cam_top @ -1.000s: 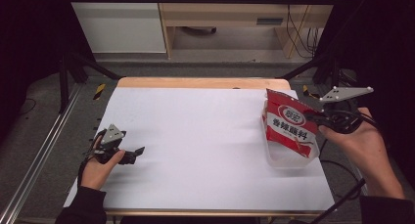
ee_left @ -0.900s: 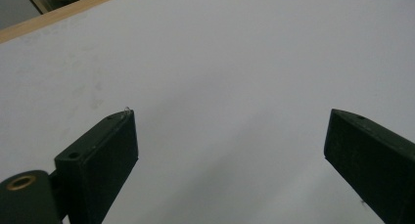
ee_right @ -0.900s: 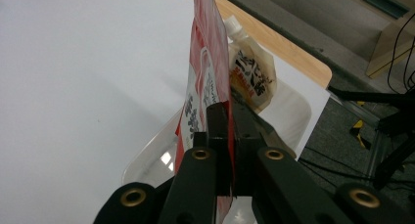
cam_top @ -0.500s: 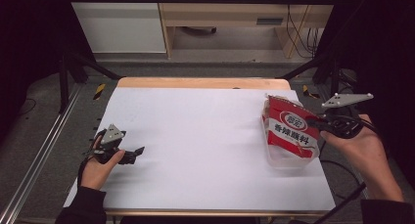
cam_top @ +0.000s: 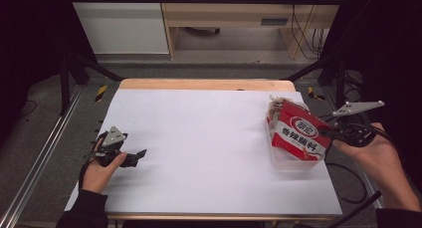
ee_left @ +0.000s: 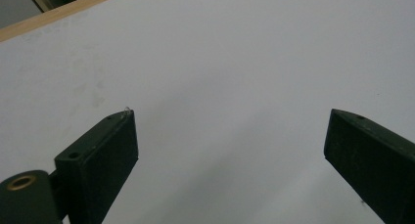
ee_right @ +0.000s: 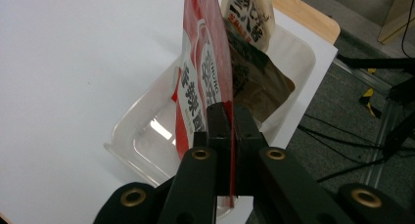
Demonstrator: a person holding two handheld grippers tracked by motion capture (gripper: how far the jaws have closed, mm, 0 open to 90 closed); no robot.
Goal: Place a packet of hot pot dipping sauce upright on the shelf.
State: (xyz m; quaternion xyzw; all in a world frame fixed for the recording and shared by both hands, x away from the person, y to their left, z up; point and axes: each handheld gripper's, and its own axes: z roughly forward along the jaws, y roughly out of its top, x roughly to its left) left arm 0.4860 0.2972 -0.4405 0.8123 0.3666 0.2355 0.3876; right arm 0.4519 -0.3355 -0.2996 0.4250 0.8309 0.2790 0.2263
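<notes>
White sheet covers the table [cam_top: 209, 138], with a strip of bare wood along the far edge. Near the right edge stands a clear plastic tub [cam_top: 291, 161], an open, rounded rectangle. Inside it a red packet [cam_top: 301, 136] with white printing stands on edge, tilted, its lower part down in the tub. Behind the packet, toward the far end of the tub, sit a brown packet [ee_right: 257, 77] and a pale printed packet [ee_right: 249, 13].

Right gripper [cam_top: 343, 136], held in the person's hand at the right edge, has its jaws pressed together on the near edge of the red packet. Left gripper [cam_top: 132, 157] rests in the other hand near the left edge of the sheet, well apart from the tub, with its jaws spread wide over bare sheet.

High view gives the layout of both hands and the tub. Right gripper view alone makes clear the two rear packets and the pinch on the red packet.
</notes>
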